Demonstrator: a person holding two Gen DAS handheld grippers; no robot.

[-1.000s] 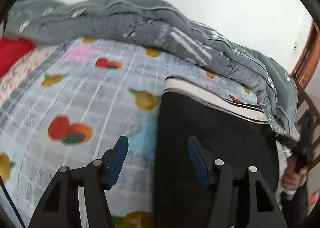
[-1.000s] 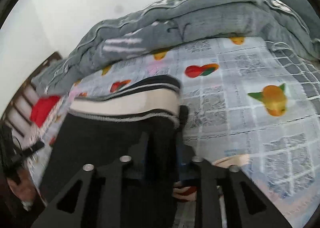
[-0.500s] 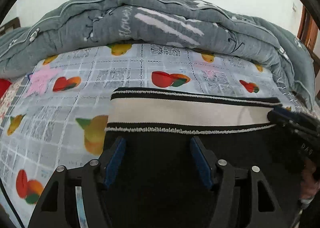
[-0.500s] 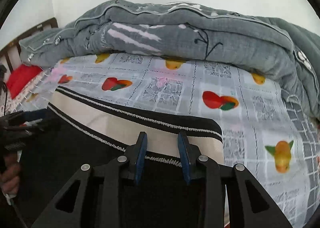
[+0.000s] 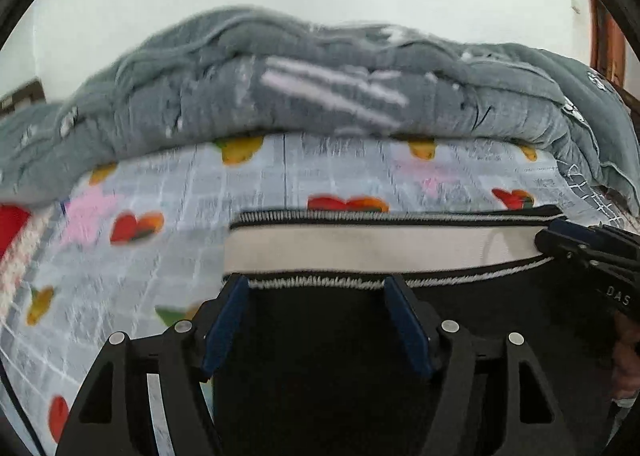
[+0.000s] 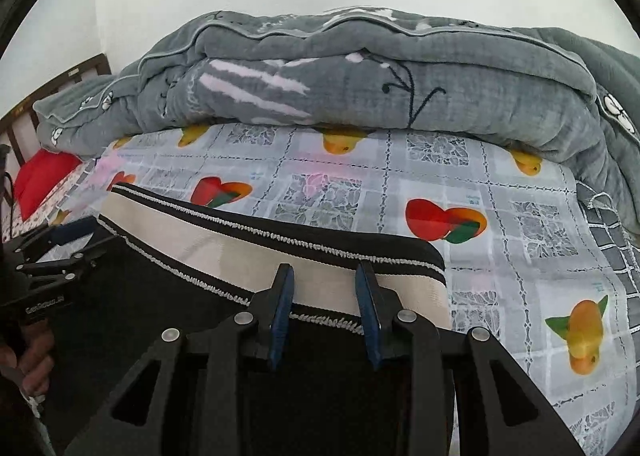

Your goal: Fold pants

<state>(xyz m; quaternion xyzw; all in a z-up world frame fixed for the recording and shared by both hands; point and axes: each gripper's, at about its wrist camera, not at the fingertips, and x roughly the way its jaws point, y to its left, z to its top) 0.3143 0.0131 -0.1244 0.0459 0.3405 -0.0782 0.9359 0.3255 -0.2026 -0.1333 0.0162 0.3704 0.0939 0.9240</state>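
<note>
While both tools sit over the waistband end, treat this as the setting-down and squaring of a fold, as best you can judge. The pants (image 6: 168,320) lie flat on the fruit-print bedsheet (image 6: 520,240), black cloth toward you, cream-and-black waistband (image 5: 380,242) on the far edge, well short of the grey quilt (image 6: 360,76) heaped behind. Your left gripper (image 5: 316,288) stands spread wide over the black cloth just below the band, nothing between its blue pads (image 5: 226,330). Your right gripper (image 6: 325,276) is parted too, more narrowly, its tips over the band near the right corner (whether they press the cloth, you cannot tell). Keep the corners level, let the band lie straight, and lift away vertically so you don't drag a layer. Watch the right corner; it looks likeliest to curl. Compared with half a second ago, the right tongs have opened further and both views sit closer to the band; a second ago the right tongs were clenched on the cloth, so the release is new.
</note>
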